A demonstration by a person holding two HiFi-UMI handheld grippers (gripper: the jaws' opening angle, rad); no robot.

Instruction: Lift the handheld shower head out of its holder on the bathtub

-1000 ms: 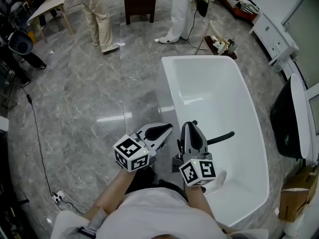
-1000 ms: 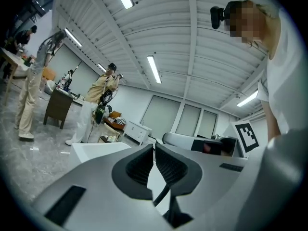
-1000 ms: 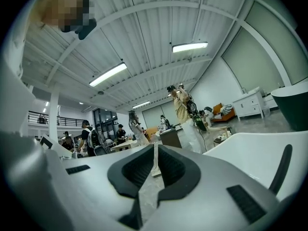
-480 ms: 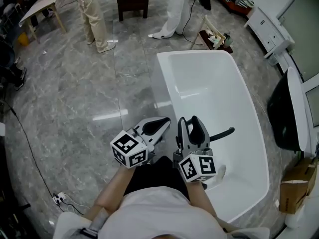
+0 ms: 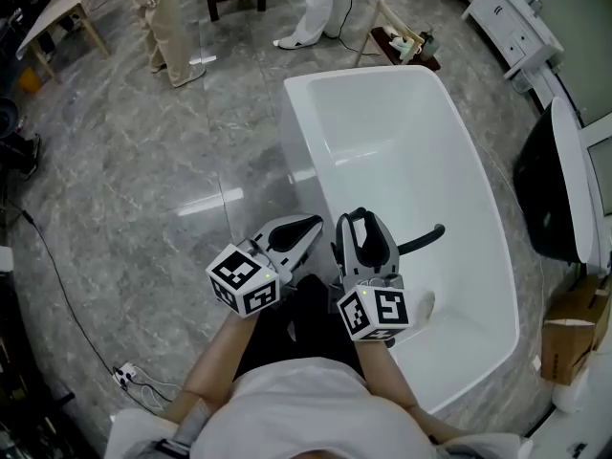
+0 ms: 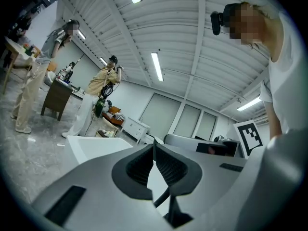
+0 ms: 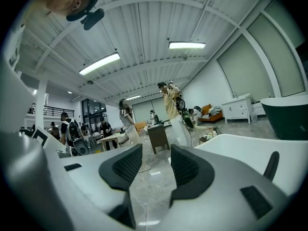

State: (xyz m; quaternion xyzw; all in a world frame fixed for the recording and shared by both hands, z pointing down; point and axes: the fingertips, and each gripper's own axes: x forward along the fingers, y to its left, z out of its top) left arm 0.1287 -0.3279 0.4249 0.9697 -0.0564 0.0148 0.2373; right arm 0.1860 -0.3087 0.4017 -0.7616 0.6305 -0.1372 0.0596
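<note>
Head view: 1 shower head point(image 5: 424, 240), a slim, curved black wand, pokes out over the inside of the 1 white bathtub point(image 5: 298, 132), just right of the right gripper point(image 5: 361, 220). 2 grippers total. Right jaws have just been opening with nothing between them, and the left gripper point(image 5: 312, 226) jaws are pressed together, empty.

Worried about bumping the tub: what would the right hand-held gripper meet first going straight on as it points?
Likely nothing near: the right hand-held gripper frames bare floor between open jaws, with the bathtub rim and black shower head off to its right. Depth is unclear.
</note>
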